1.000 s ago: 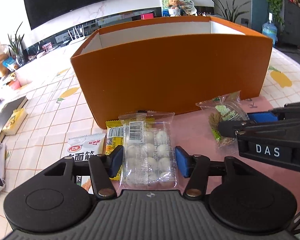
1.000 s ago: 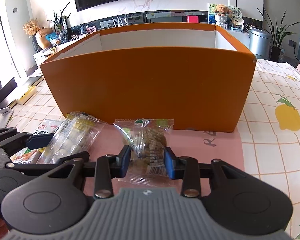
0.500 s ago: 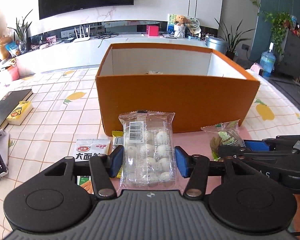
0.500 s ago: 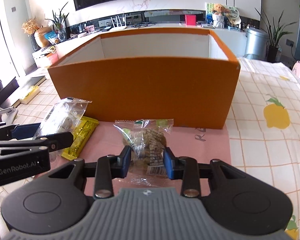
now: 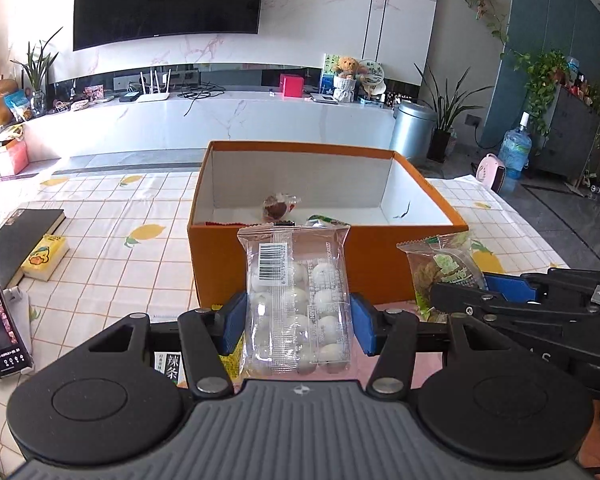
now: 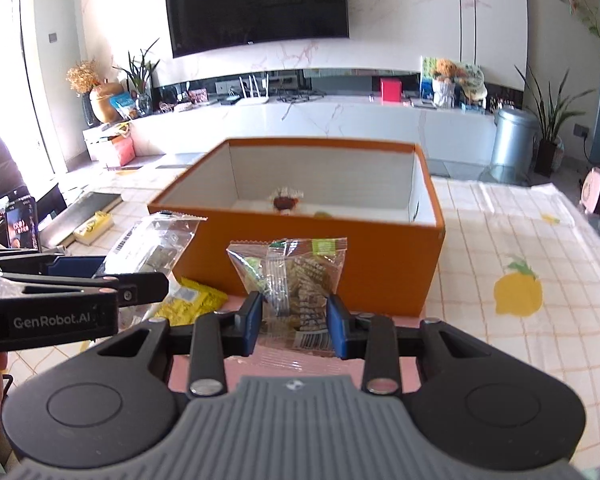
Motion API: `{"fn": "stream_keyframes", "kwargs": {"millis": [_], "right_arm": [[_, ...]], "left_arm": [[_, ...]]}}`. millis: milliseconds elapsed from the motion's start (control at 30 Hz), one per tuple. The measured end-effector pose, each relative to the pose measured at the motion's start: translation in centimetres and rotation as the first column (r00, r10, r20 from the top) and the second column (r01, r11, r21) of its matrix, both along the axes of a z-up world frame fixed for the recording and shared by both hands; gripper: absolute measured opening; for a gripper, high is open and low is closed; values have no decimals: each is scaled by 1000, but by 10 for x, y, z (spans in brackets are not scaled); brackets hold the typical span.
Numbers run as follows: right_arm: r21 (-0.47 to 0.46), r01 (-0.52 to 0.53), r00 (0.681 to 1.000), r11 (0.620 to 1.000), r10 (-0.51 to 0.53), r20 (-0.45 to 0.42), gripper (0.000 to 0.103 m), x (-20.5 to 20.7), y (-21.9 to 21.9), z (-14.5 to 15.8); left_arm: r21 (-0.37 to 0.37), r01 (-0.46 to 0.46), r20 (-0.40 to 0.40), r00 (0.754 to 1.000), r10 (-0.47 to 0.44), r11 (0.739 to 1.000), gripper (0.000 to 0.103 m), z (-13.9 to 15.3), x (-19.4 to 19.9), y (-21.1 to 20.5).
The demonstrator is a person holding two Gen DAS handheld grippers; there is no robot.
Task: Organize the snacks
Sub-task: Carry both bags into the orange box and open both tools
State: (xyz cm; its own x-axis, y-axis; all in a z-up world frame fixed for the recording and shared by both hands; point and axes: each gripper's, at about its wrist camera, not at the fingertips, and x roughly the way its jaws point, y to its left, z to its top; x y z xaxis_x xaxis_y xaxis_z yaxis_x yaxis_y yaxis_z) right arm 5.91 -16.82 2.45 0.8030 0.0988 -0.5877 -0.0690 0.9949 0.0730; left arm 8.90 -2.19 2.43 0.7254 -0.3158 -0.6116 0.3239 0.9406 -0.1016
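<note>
left claw (image 5: pixel 298 322): we grip a clear pack of white balls (image 5: pixel 298 300), barcode strip showing, held off the table (image 5: pixel 100 216)
right claw (image 6: pixel 294 320): we clamp a clear pouch of brown biscuits (image 6: pixel 296 280), green print on top
orange box (image 5: pixel 372 256): just ahead, open, white inside, few snacks in it

Two grippers — the left gripper (image 5: pixel 298 322) and the right gripper (image 6: pixel 294 326) — each carry one snack packet: one clear pack of white balls (image 5: pixel 298 300), one biscuit packet (image 6: pixel 296 288). One orange box (image 5: pixel 380 264) at twelve o'clock holds at least three snacks (image 5: pixel 278 208). One yellow packet (image 6: pixel 192 300) lies at ten o'clock.
</note>
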Motion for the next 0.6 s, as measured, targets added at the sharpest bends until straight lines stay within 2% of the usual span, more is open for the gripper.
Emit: {"fn": "stream_keyframes", "kwargs": {"millis": [333,600], "right_arm": [[-47,-41,998,998,43,37,32,36,-12,51],[-72,-62,998,995,61,-17,32,88,-21,56]], "left_arm": [[-46,47,15,999,-47,998,62,34,40,-7],[-29,90,-28,995,-91,995,62,31,81,-23]]}}
